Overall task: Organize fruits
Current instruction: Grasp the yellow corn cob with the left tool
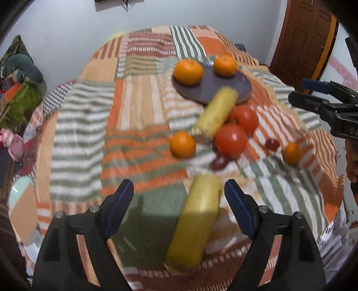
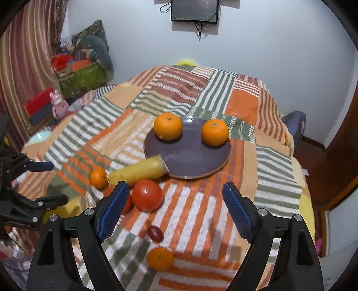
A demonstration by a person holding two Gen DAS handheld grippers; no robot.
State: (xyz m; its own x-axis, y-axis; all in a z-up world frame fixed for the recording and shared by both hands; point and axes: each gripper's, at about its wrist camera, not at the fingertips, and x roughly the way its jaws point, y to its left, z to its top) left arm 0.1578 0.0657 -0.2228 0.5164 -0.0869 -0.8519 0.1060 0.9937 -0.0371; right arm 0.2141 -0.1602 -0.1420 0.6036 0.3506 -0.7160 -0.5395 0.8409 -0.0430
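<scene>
A dark purple plate (image 2: 190,161) (image 1: 210,89) on the striped blanket holds two oranges (image 2: 168,126) (image 2: 215,132). A yellow corn cob (image 2: 138,171) (image 1: 216,113) leans on the plate's rim. Beside it lie two tomatoes (image 2: 147,195) (image 1: 231,141), a small orange (image 2: 99,178) (image 1: 182,144) and dark grapes (image 2: 155,233). Another orange (image 2: 160,258) (image 1: 292,153) lies near my right gripper. A second corn cob (image 1: 197,226) lies between the jaws of my open left gripper (image 1: 179,192), untouched. My right gripper (image 2: 173,194) is open and empty above the blanket.
The striped patchwork blanket (image 2: 223,100) covers a bed that drops off on all sides. A green bag and clutter (image 2: 80,78) stand at the left wall. A wooden door (image 1: 306,38) is at the right. A screen (image 2: 194,10) hangs on the far wall.
</scene>
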